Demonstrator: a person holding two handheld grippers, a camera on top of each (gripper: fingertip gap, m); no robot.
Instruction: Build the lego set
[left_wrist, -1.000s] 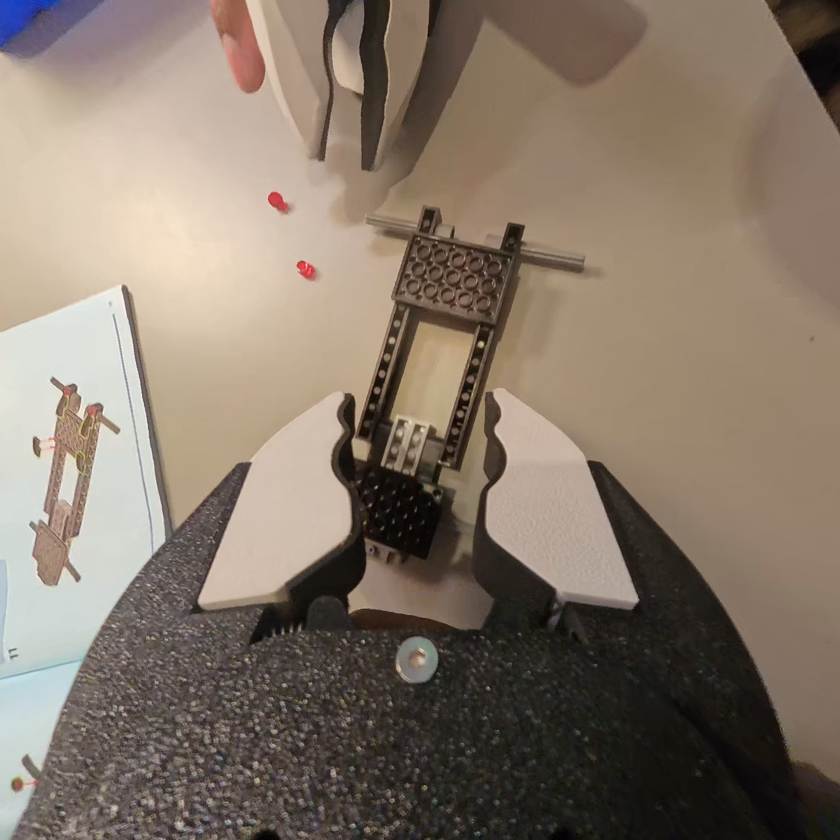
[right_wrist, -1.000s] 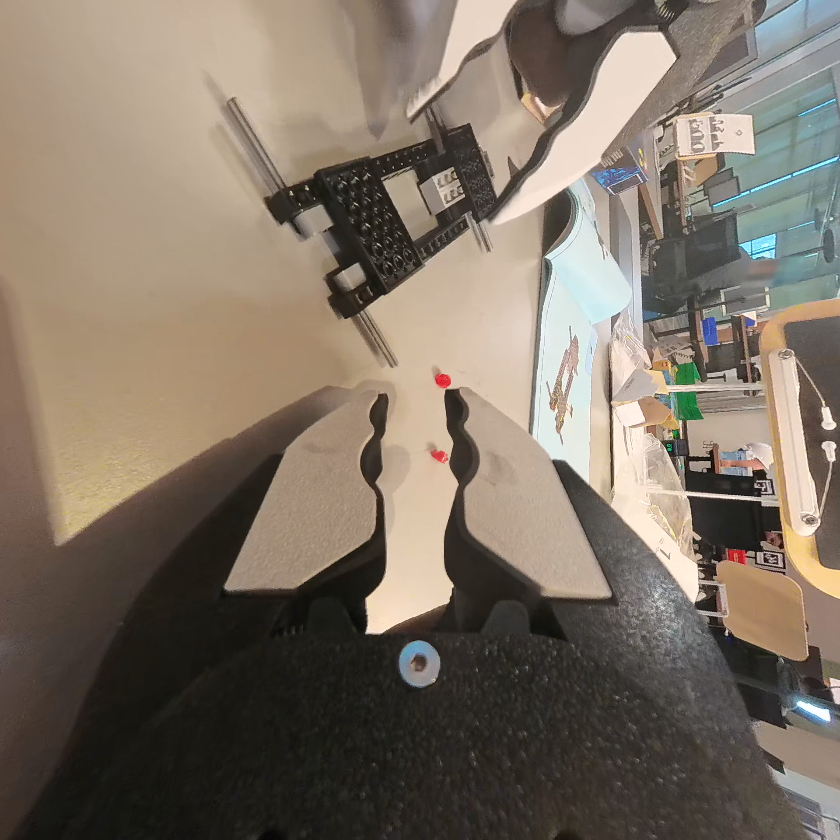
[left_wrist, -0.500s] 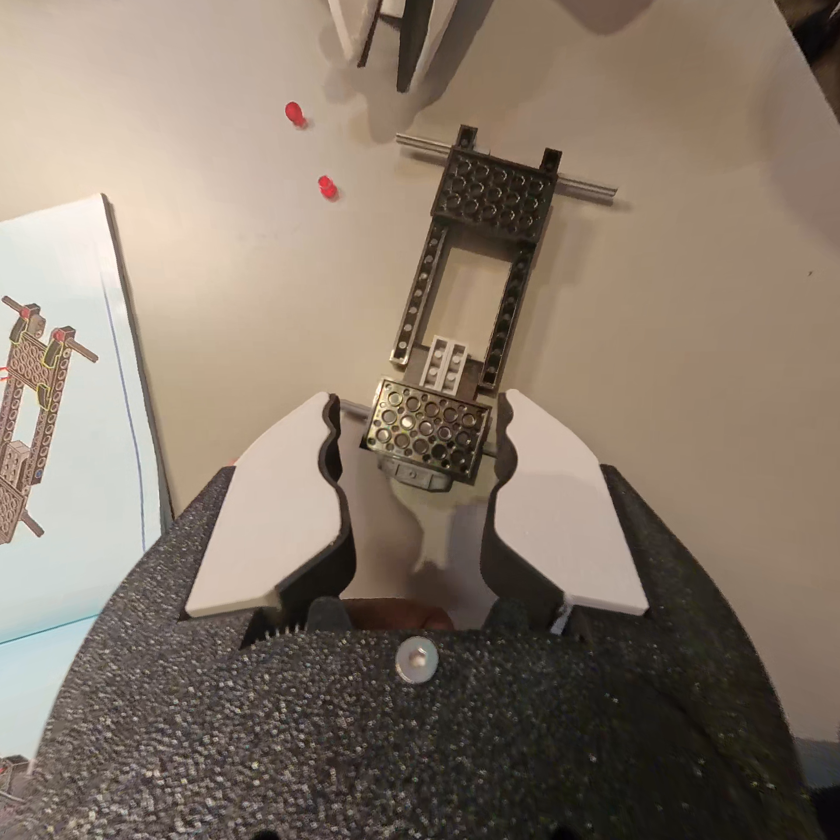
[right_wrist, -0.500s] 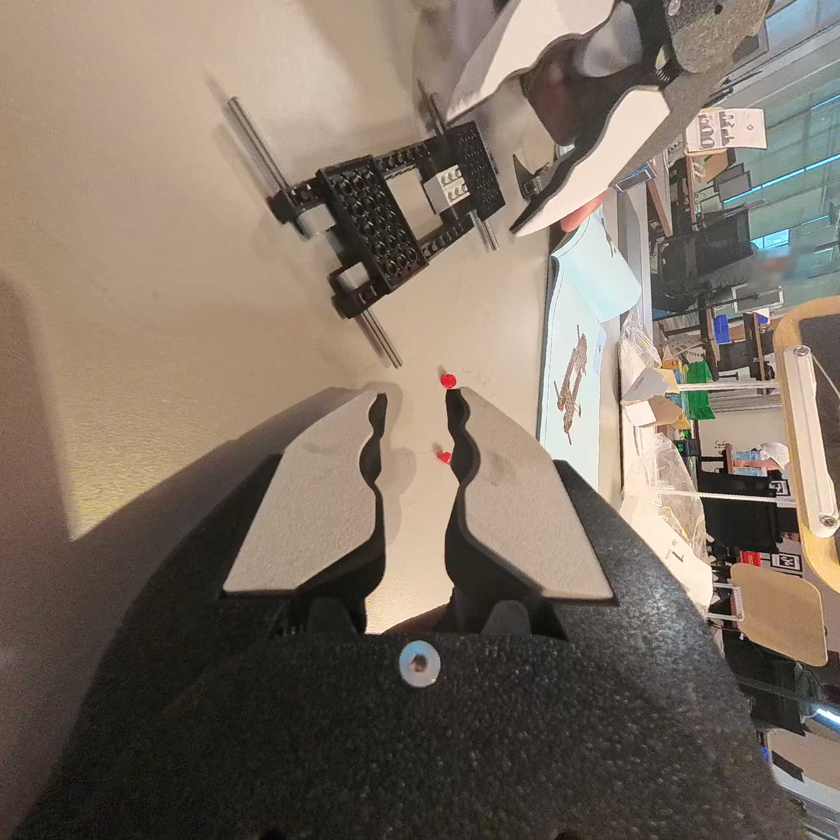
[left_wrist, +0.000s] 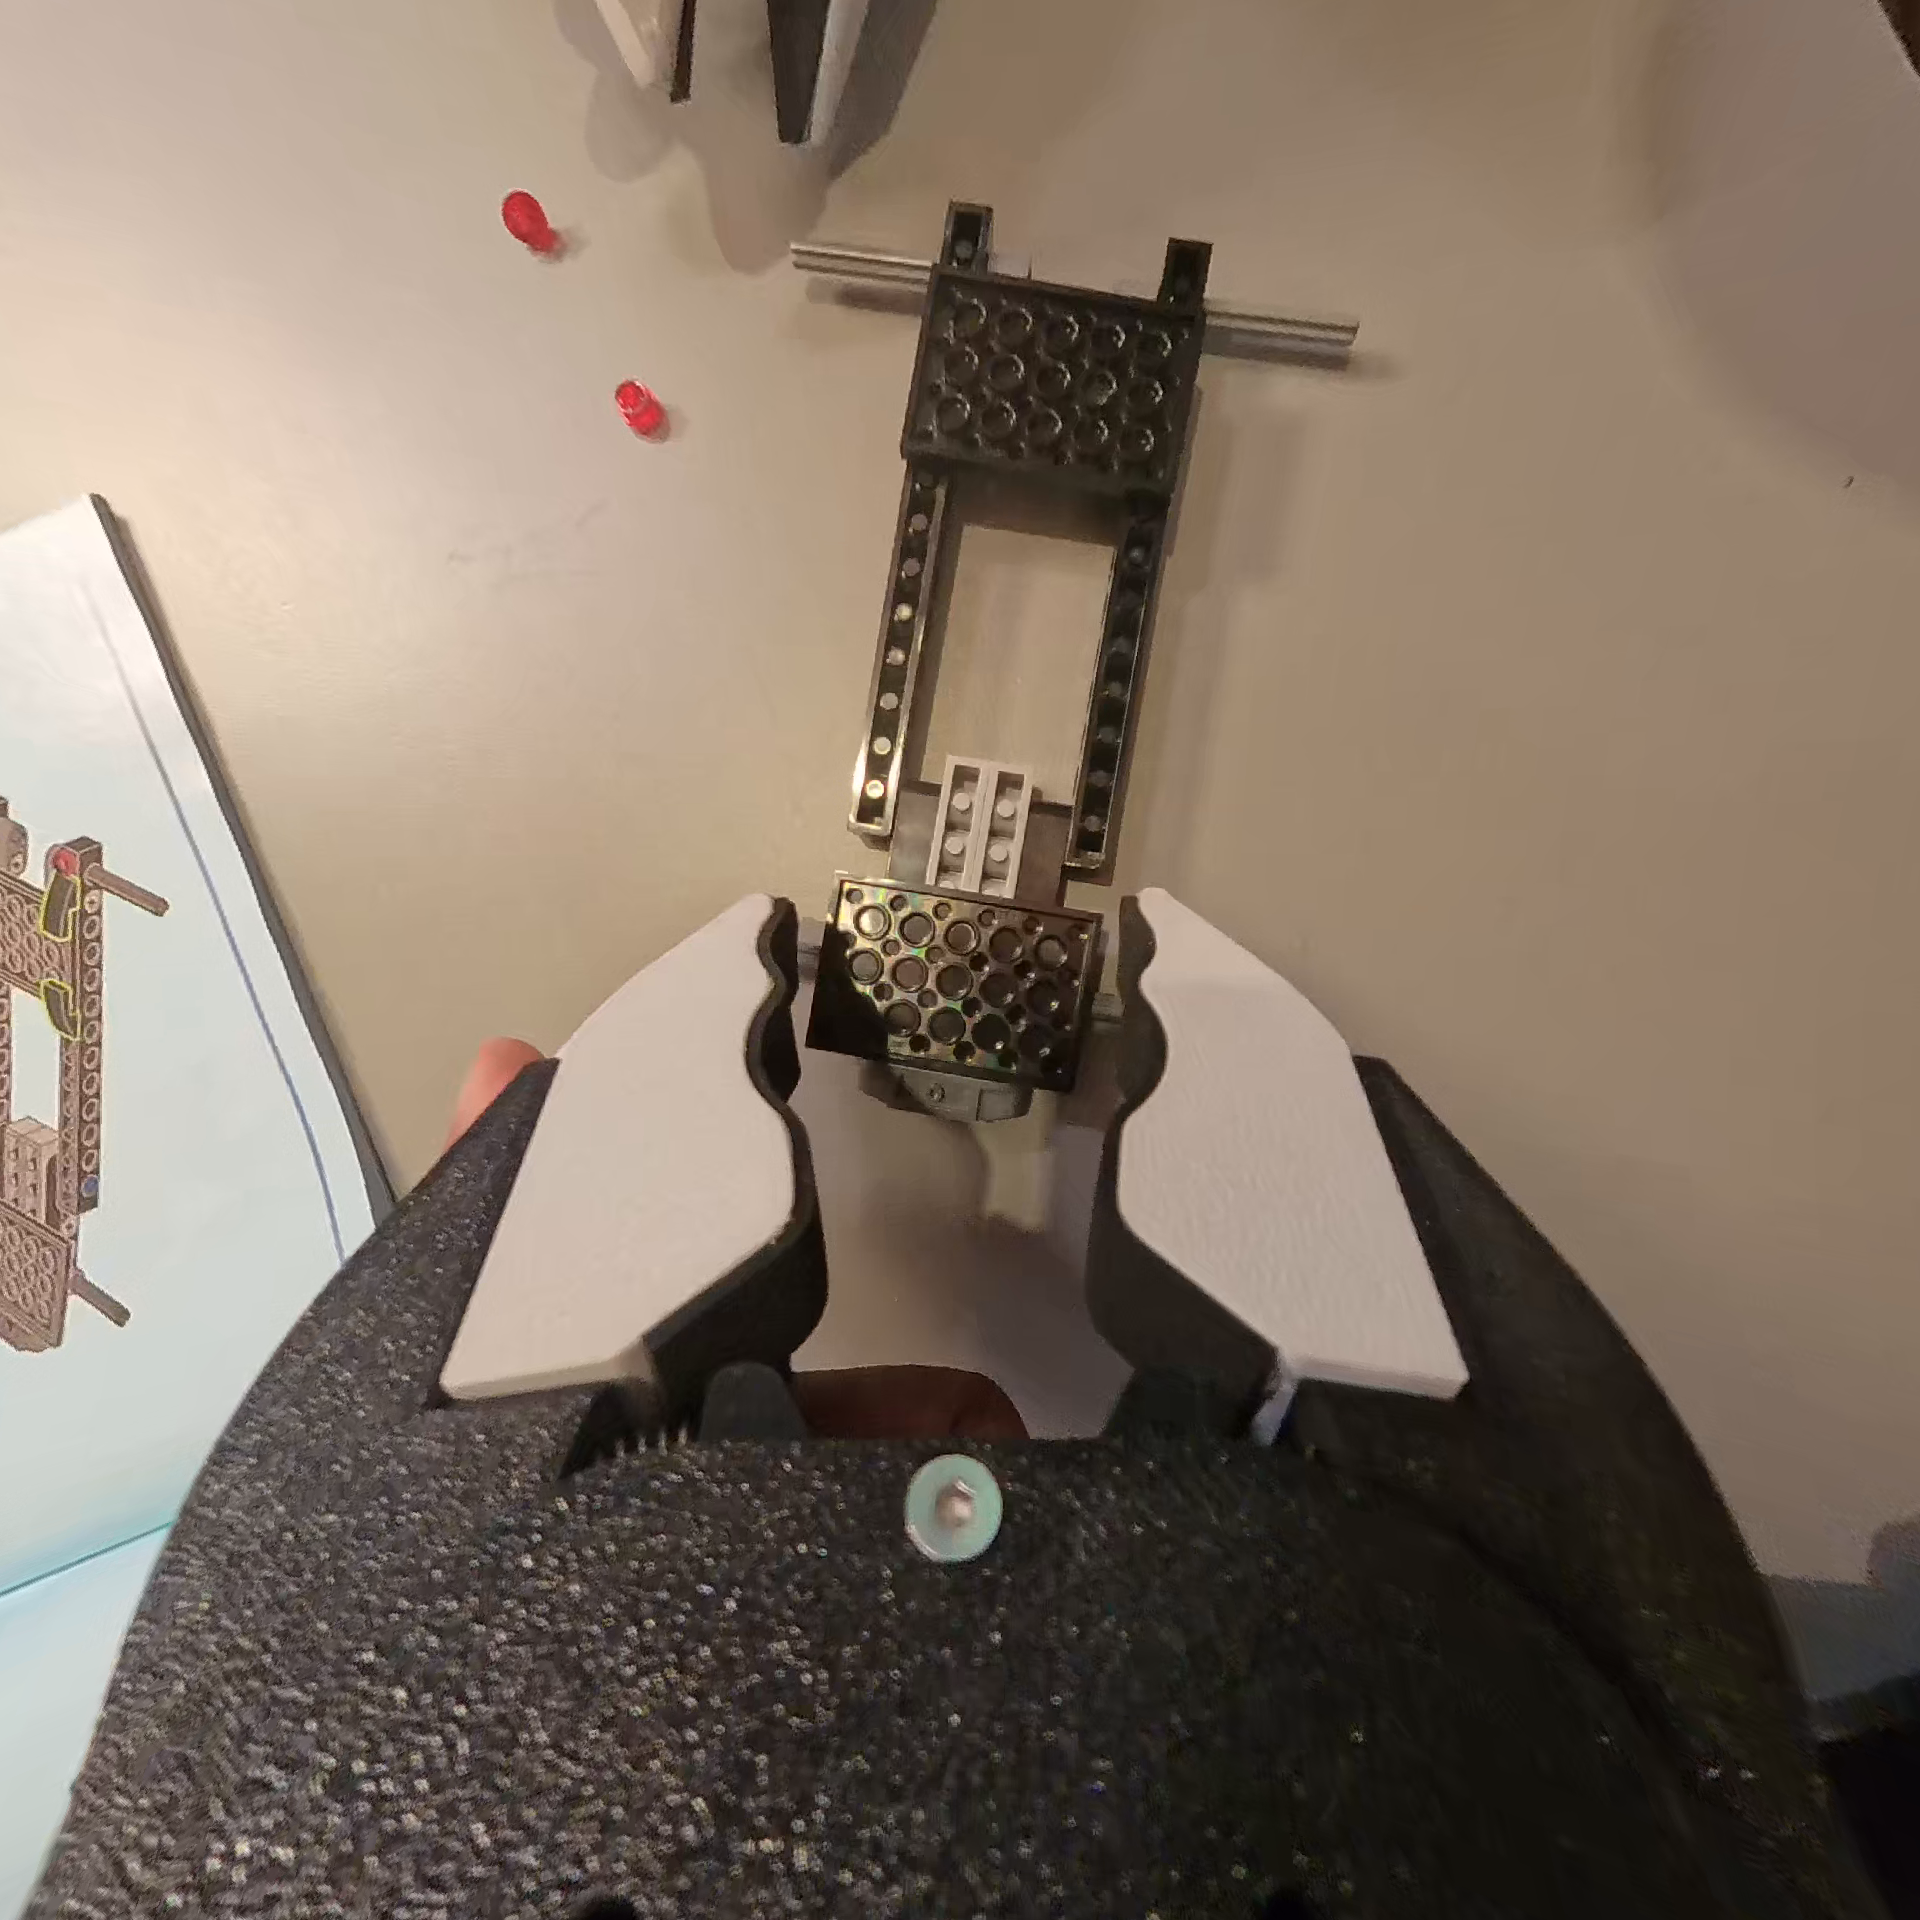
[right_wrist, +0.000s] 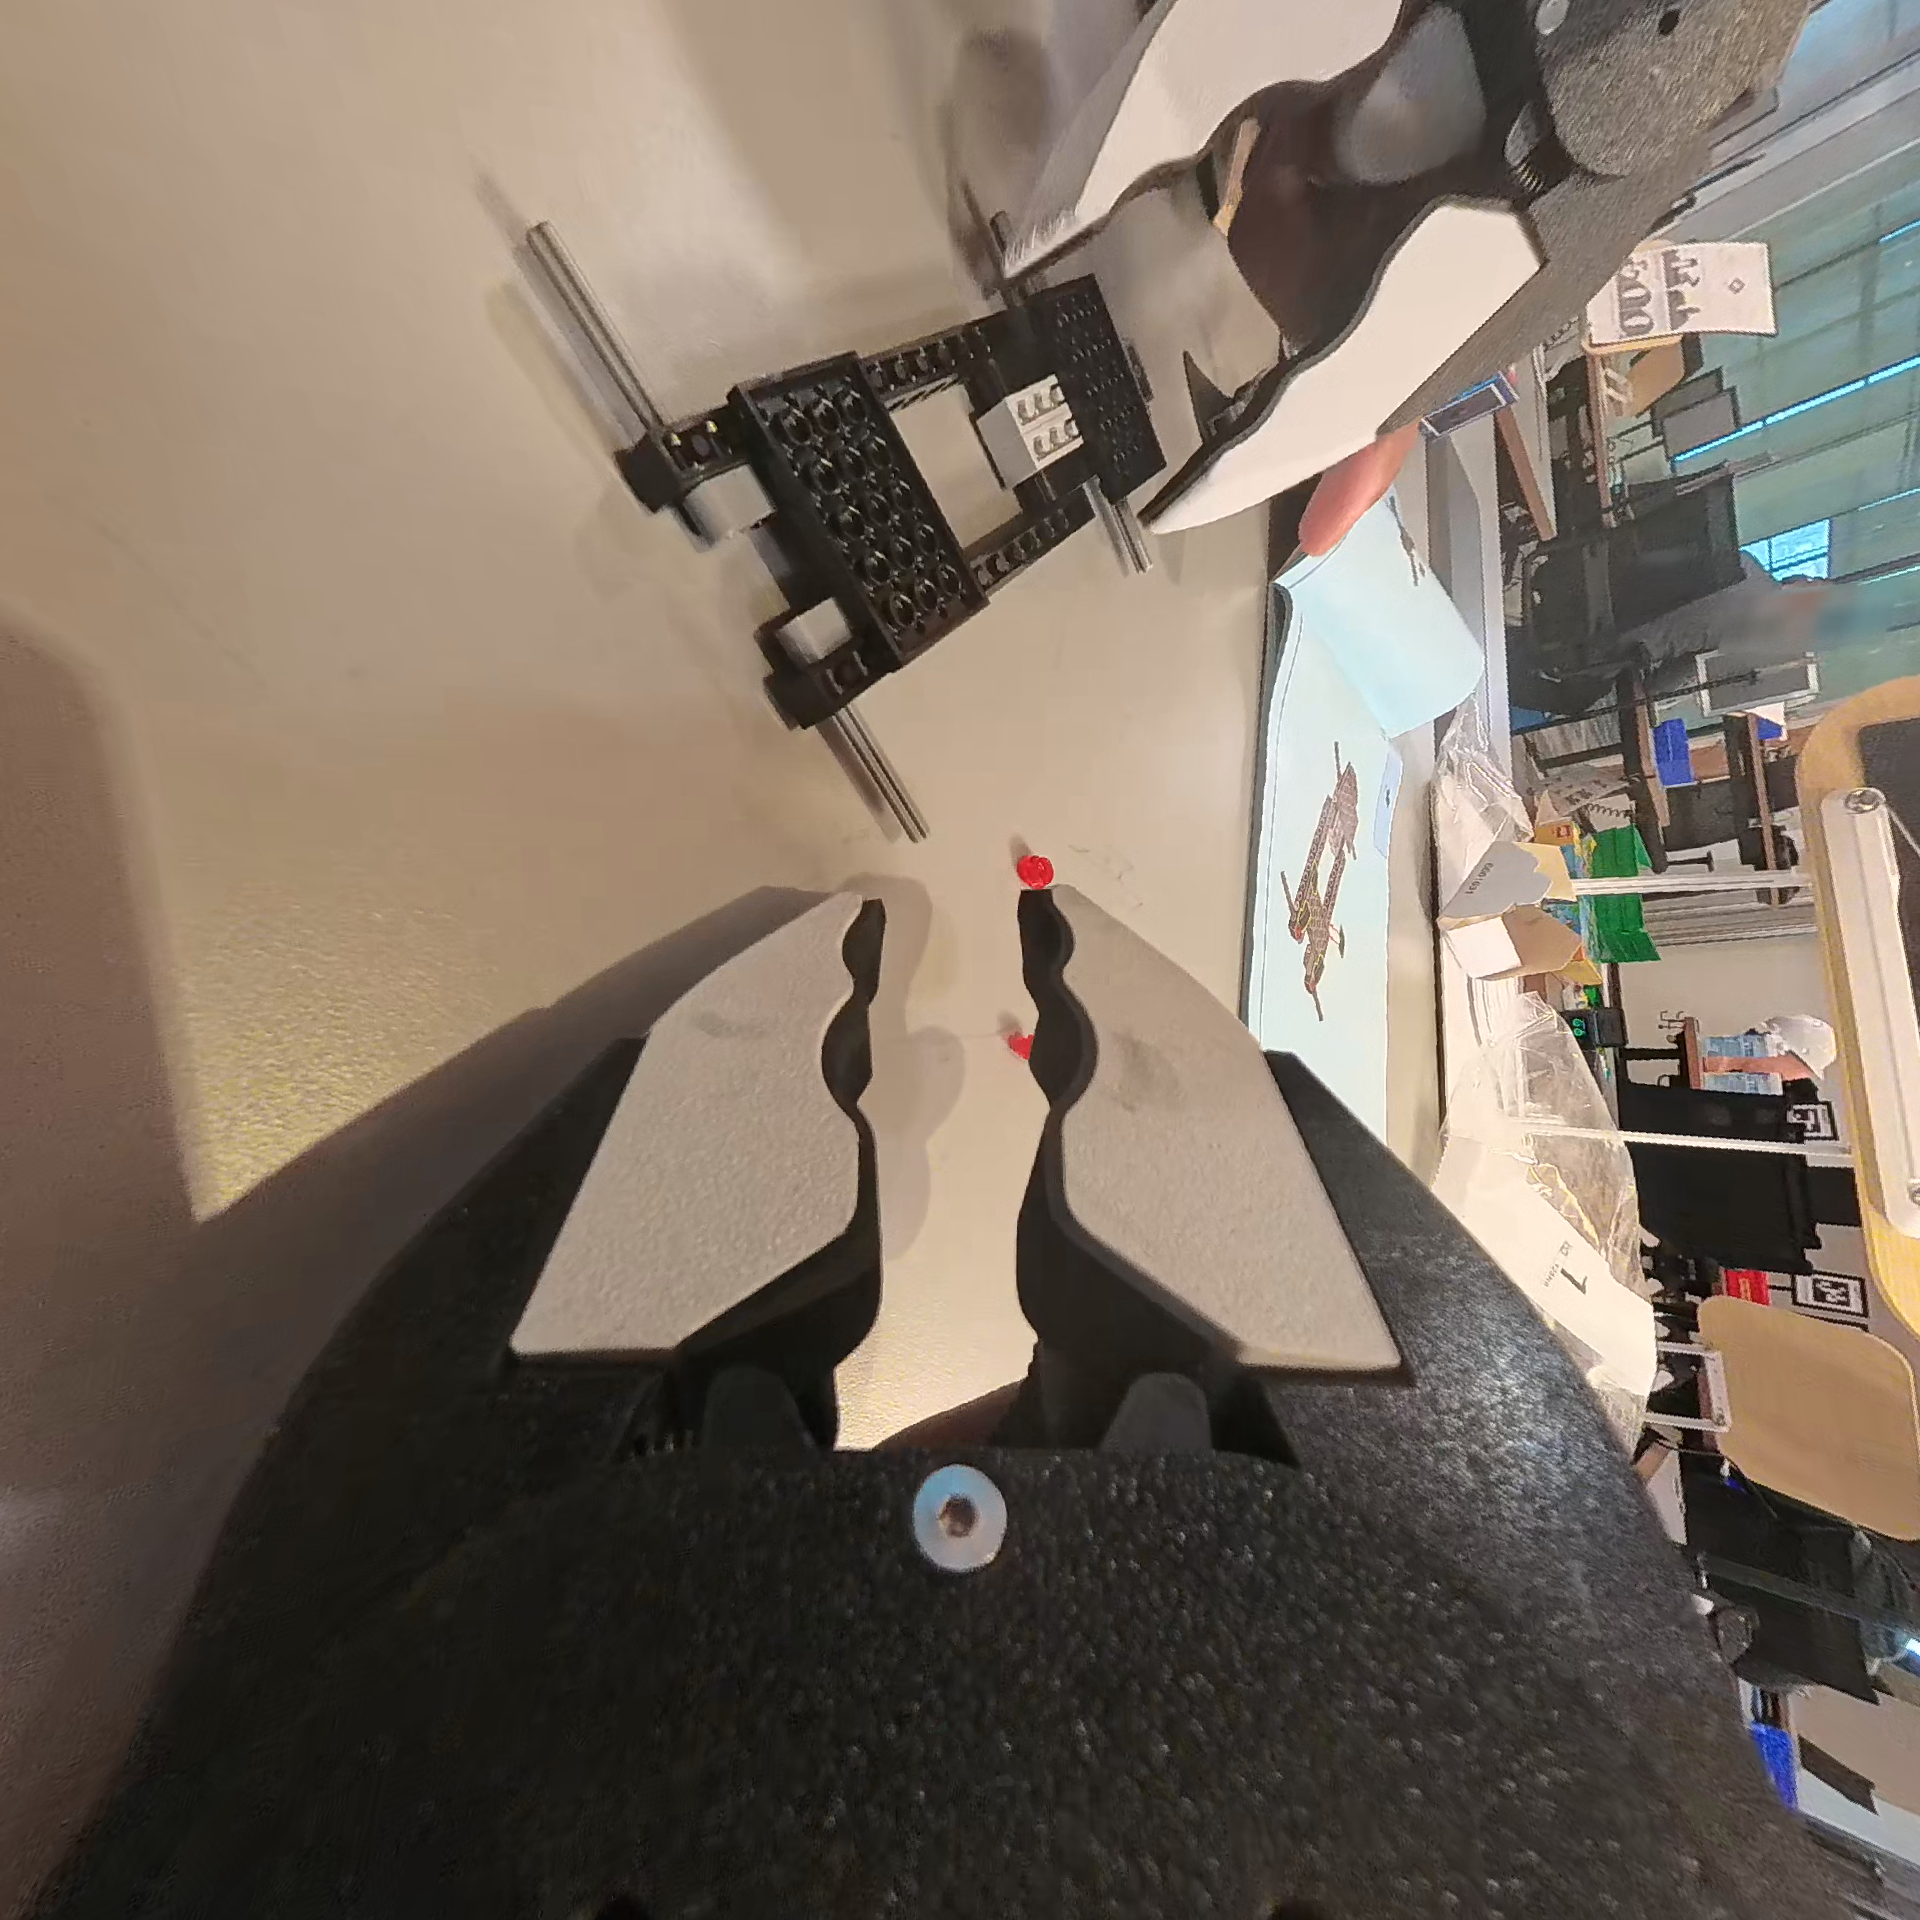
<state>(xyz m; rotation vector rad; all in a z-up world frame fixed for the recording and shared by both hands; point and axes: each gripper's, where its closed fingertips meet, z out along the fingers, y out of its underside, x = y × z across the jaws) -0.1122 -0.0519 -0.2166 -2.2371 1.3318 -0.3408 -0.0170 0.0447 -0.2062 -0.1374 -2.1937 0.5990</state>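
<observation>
Left gripper (left_wrist: 956, 987) lowered round chassis (left_wrist: 1039, 582); clutter (right_wrist: 1538, 935) right-view only.

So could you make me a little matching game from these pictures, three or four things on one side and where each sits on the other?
Things:
1. black brick frame
2. two red studs
3. booklet
4. grey rod

Places:
A. loose on the table near the right gripper's fingertips
B. its near end between the left gripper's open fingers
C. across the frame's far end, as the left gripper sees it
D. on the table on the left gripper's left

Pairs: 1-B, 2-A, 3-D, 4-C
</observation>
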